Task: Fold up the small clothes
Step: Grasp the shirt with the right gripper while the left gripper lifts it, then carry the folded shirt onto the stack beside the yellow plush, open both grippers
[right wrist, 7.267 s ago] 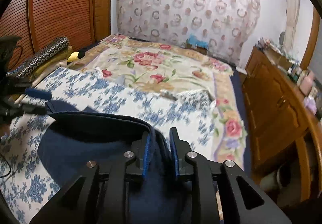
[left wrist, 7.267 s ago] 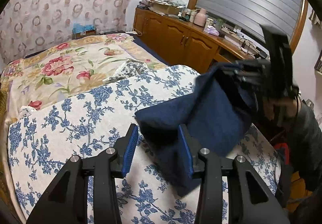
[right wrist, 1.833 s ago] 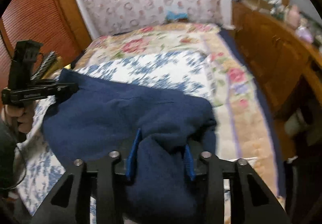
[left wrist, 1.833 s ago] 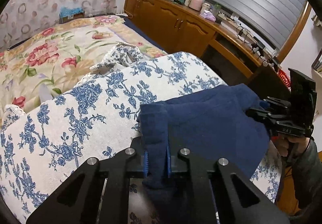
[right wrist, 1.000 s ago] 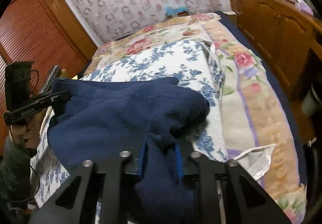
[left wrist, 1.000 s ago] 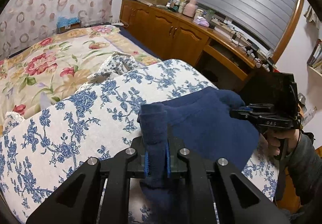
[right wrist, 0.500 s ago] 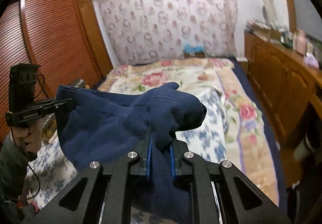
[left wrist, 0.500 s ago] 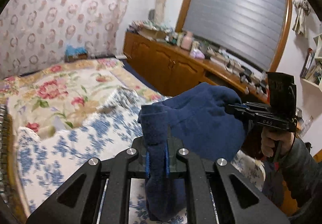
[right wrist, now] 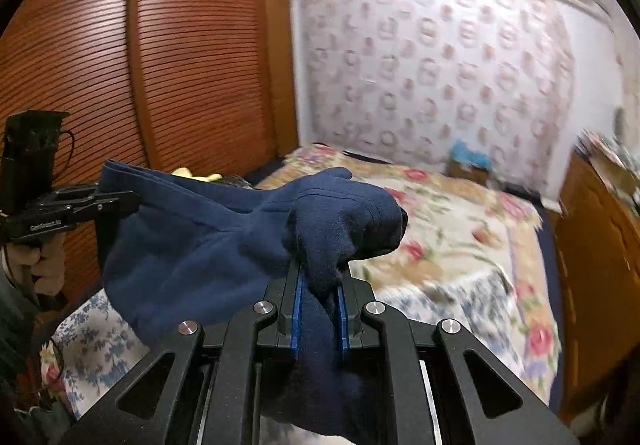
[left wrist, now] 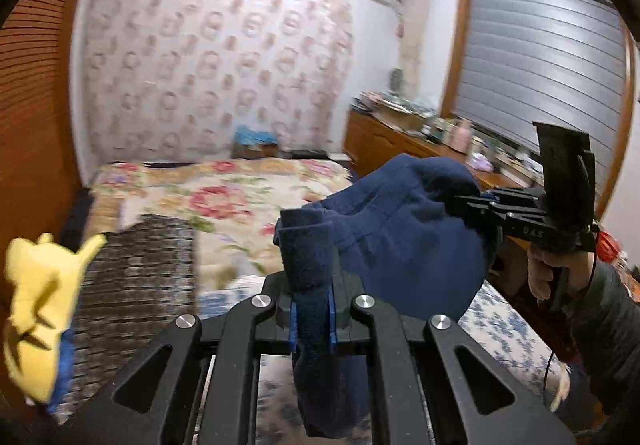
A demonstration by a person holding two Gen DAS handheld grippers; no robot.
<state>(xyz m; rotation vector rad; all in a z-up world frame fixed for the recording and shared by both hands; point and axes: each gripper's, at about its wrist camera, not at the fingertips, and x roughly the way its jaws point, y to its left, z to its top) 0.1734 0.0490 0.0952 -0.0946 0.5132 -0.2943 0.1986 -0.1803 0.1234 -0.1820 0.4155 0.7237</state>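
Observation:
A dark navy fleece garment hangs in the air between the two grippers, folded and bunched, clear of the bed. My left gripper is shut on one thick rolled edge of it, which stands up between the blue pads. My right gripper is shut on the opposite bunched edge of the navy garment. In the left wrist view the right gripper shows at the right, held by a hand. In the right wrist view the left gripper shows at the far left, clamped on the cloth's corner.
Below lies a bed with a blue-flowered cover and a rose-patterned quilt. A yellow plush toy and a dark patterned cushion sit at the left. A wooden louvred wardrobe stands left, a wooden dresser right.
Both grippers have risen and tipped up, lifting the navy garment off the blue-flowered cover into the air. The left view has swung left, bringing the yellow toy and cushion into sight.

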